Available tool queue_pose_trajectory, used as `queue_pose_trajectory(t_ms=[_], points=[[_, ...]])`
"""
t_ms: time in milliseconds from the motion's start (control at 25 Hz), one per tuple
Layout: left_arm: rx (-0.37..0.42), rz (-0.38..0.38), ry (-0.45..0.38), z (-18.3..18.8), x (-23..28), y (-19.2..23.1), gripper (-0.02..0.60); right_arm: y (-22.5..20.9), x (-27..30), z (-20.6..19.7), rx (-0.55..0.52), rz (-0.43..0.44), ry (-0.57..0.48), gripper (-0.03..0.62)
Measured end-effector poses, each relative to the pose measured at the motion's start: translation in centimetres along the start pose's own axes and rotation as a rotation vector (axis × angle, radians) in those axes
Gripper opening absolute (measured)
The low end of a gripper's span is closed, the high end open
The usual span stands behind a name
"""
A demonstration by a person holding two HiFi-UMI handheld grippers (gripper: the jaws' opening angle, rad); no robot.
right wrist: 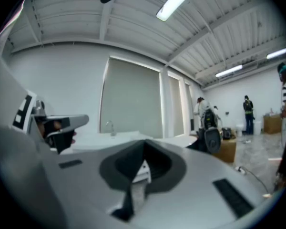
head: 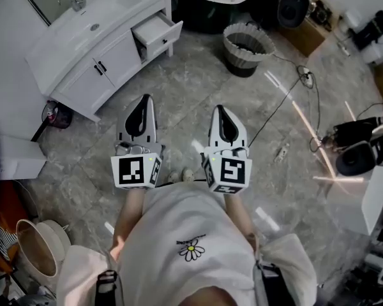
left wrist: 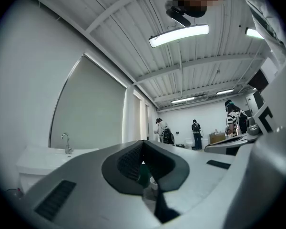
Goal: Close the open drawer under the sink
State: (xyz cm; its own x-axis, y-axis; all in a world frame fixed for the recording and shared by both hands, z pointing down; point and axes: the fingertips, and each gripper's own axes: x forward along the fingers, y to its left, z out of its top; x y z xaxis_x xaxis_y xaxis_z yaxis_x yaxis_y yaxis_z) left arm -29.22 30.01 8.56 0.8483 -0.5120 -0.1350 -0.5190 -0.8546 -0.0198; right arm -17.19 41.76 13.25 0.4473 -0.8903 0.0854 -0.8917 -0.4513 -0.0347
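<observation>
Standing well back: left gripper (head: 145, 104) and right gripper (head: 220, 112) are hovering w/ jaws together, empty. Drawer (head: 158, 30) is sticking out far left, under the sink (head: 83, 29). Best approach, prob.: walking up, pressing flat on drawer front's centre, pushing straight in.

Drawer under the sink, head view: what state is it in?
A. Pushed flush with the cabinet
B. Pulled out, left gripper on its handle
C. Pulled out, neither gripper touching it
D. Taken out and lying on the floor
C: the drawer juts out of the cabinet, while the left gripper and the right gripper hang over the floor, apart from it.
</observation>
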Motion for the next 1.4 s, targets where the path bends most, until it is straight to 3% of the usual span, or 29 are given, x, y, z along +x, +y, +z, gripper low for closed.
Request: queue_pose_trajectory(t_ms=[280,600,1000,1400], points=[[0.005,0.036,-0.003,-0.4,1.5,0.2,0.021,-1.1,1.4,0.1,0.061,0.073,-0.035,0.029],[0.003,0.057,-0.004,-1.6,3.6,0.0,0.021,-2.5,2.9,-0.8,0.018,0.119,-0.014,0.029],[0.007,-0.044,-0.031,-3.4,11.2,-0.9,0.021,-6.6,7.1,-1.2,0.016,0.051,-0.033,0.029],[0.015,-0.088,-0.012,-6.0,22.4,1.4,0.021,-9.8,17.4,-1.1,0.011,0.072,0.006,0.029]])
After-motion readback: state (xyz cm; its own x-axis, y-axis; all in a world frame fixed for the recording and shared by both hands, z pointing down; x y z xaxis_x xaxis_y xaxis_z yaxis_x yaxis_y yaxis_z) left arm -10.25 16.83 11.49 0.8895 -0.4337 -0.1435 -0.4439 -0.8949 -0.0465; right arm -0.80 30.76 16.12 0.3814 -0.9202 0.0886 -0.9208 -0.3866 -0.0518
